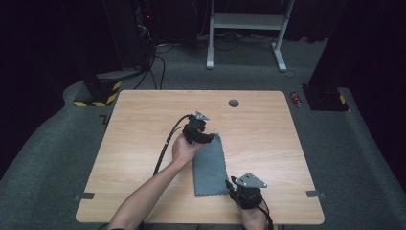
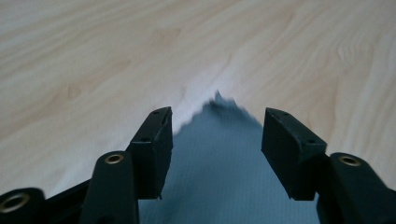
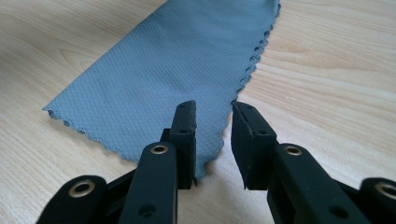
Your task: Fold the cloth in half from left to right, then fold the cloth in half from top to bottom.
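A grey cloth (image 1: pixel 210 165) with scalloped edges lies folded in a long strip on the wooden table (image 1: pixel 143 124). My left gripper (image 1: pixel 212 138) is at the strip's far corner. In the left gripper view it (image 2: pixel 217 128) is open, with the cloth's pointed corner (image 2: pixel 219 154) between and just beyond its jaws. My right gripper (image 1: pixel 230 185) sits at the strip's near right corner. In the right gripper view it (image 3: pixel 214 114) stands open with a narrow gap, and the cloth's right edge (image 3: pixel 177 70) lies between the jaws, not pinched.
A round cable hole (image 1: pixel 233 103) sits near the table's far edge. Grey tape marks (image 1: pixel 84 196) are at the near corners. On the floor beyond are a white desk frame (image 1: pixel 246 21), a red can (image 1: pixel 297 99) and a yellow-black striped base (image 1: pixel 98 93).
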`<move>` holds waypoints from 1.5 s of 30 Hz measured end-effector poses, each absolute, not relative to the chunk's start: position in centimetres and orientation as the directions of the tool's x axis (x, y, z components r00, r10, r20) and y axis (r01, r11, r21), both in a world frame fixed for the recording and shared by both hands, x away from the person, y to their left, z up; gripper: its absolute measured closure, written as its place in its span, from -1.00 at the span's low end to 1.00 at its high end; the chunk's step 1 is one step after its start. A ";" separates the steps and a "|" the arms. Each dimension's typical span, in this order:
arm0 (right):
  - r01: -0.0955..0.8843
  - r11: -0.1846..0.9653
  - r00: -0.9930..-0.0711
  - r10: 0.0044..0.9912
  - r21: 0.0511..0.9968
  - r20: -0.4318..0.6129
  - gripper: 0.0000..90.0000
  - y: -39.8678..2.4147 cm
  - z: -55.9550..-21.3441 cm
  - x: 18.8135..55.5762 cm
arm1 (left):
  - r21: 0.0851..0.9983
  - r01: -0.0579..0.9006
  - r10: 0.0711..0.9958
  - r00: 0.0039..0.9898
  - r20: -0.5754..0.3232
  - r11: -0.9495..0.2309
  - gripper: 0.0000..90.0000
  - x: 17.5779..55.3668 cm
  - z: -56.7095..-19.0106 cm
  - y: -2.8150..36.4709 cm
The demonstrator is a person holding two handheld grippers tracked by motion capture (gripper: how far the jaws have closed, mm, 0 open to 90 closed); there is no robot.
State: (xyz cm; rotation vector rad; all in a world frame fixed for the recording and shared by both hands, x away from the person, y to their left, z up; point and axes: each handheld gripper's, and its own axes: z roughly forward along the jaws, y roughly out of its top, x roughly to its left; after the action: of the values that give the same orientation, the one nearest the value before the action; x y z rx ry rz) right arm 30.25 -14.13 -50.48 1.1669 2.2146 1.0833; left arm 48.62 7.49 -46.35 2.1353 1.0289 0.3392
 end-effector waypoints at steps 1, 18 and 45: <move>0.500 0.356 -0.572 0.820 0.790 -0.007 0.57 -14.1 -50.5 30.4 | 0.717 0.562 0.754 0.652 -0.077 -0.413 -0.03 47.9 -46.6 7.9; 0.524 0.457 -0.641 0.767 0.719 -0.020 0.64 -12.7 -52.0 32.1 | 0.657 0.607 0.795 0.606 -0.020 -0.446 0.02 44.1 -51.1 12.4; 0.519 0.475 -0.662 0.749 0.711 -0.017 0.59 -13.0 -51.8 32.5 | 0.659 0.542 0.733 0.680 0.021 -0.522 -0.10 33.2 -50.9 12.0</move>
State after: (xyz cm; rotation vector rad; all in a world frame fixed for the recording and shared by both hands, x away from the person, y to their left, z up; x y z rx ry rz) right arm 32.52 -13.02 -51.85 1.0714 2.4004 0.9908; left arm 33.17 12.00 -50.90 2.2601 0.9751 0.3936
